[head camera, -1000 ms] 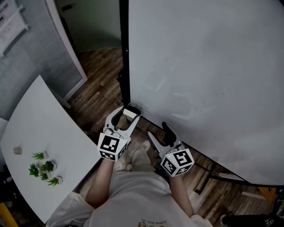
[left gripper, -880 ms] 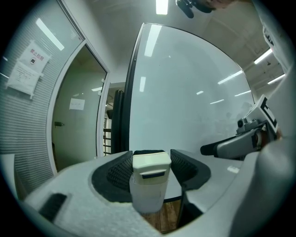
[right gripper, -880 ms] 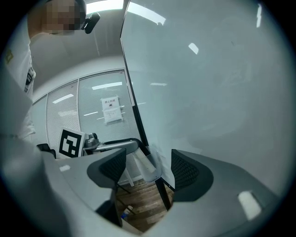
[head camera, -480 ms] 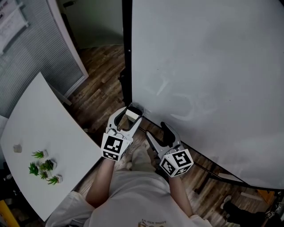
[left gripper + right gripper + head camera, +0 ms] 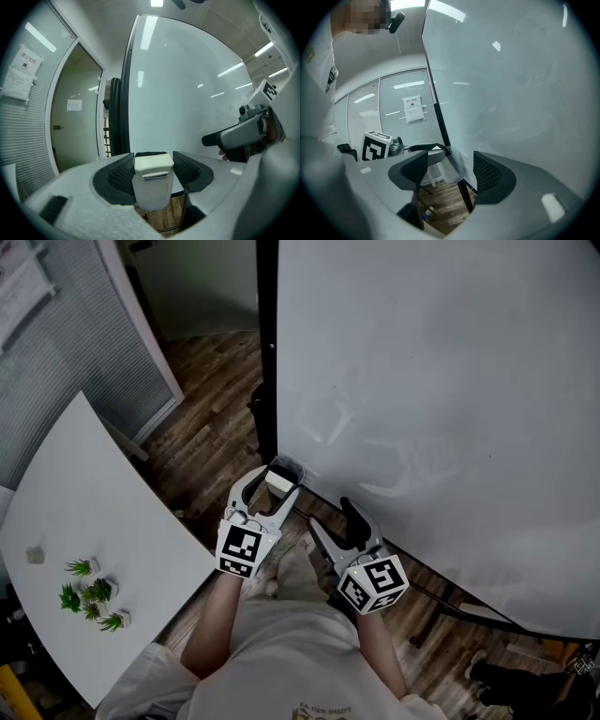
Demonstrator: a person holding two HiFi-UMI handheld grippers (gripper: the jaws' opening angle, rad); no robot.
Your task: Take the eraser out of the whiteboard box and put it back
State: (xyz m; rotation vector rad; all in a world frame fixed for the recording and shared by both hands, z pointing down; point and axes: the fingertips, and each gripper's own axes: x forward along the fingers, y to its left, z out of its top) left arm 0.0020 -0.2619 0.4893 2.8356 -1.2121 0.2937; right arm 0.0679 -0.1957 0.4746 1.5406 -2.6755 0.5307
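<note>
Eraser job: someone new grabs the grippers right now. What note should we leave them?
Left gripper: shut on the white eraser.
Right gripper: open, empty, beside the left one, pointing at the whiteboard.
The eraser is held right by the clear whiteboard box at the board's lower left corner.
Done: eraser gripped. Whether it is coming out or going back cannot be told.
Left: see that it ends up back in the box, then let go.
</note>
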